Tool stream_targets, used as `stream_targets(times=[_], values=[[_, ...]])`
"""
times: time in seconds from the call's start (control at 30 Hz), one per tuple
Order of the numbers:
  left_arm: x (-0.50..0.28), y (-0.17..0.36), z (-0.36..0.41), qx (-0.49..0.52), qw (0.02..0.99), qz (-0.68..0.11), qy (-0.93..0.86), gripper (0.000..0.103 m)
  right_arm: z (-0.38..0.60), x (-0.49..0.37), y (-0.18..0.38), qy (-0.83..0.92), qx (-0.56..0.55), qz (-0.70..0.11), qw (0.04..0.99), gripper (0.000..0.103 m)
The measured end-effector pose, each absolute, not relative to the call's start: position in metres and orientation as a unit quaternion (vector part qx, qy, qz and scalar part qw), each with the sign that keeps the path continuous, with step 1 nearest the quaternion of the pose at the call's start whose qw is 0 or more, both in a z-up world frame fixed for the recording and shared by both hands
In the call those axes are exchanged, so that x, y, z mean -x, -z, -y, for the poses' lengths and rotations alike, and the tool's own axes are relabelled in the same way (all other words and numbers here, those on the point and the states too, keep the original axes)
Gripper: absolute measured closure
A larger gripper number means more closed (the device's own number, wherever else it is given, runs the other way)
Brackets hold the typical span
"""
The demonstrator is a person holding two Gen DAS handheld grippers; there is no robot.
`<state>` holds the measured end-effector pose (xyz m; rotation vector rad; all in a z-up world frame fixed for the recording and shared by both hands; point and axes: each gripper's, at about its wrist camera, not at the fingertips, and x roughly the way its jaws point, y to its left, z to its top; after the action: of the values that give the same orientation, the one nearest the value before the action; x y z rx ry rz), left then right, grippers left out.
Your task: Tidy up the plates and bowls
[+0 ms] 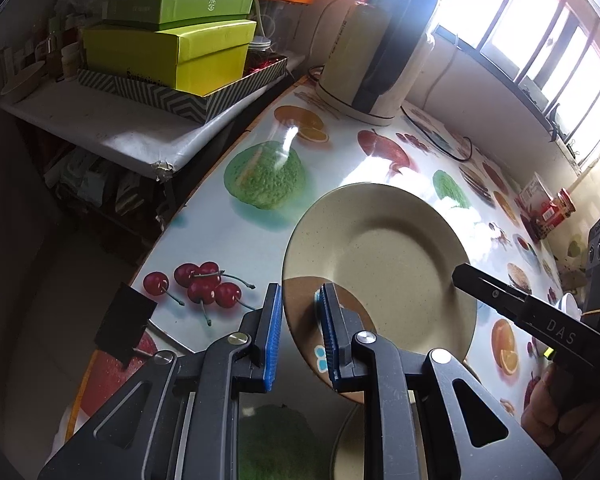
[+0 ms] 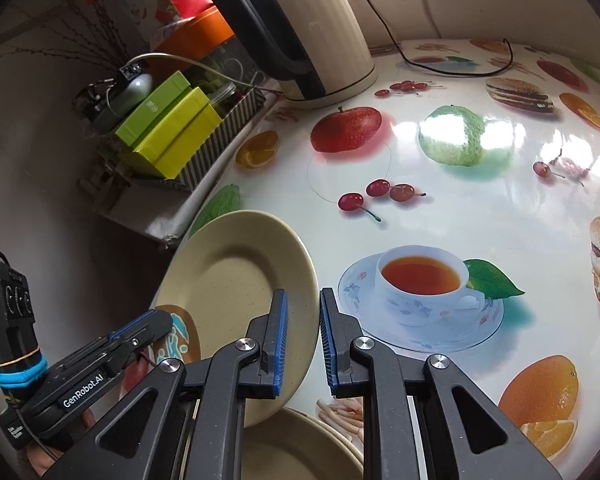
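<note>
A beige speckled plate (image 1: pixel 380 260) (image 2: pixel 236 280) hangs tilted above the fruit-print table (image 2: pixel 460 200), held from two sides. My left gripper (image 1: pixel 300 336) is shut on its near left rim, the edge running between the blue pads. My right gripper (image 2: pixel 303 340) is shut on the opposite rim. Each gripper shows in the other's view: the right one (image 1: pixel 460 272) reaches onto the plate's right edge, and the left one (image 2: pixel 164 320) is at its lower left edge. A second beige plate (image 2: pixel 300 448) (image 1: pixel 348 440) lies on the table under the grippers, mostly hidden by them.
A cream electric kettle (image 1: pixel 372 52) (image 2: pixel 312 32) stands at the back of the table with its black cable (image 2: pixel 460 68) trailing right. Green boxes (image 1: pixel 172 52) sit in a striped tray on a lower shelf beyond the table's left edge. Red packets (image 1: pixel 548 208) lie far right.
</note>
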<state>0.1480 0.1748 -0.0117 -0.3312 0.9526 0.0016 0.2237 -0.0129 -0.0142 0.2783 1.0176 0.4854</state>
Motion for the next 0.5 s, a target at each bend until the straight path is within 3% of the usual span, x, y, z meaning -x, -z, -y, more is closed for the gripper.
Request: stream_targets(times=[0.5], values=[[-0.107,0.001,-0.150,0.140,0.880,-0.454,0.018,0.083,0.040,-0.169,-0.003,-0.220,-0.150,-0.466,0.844,0.087]])
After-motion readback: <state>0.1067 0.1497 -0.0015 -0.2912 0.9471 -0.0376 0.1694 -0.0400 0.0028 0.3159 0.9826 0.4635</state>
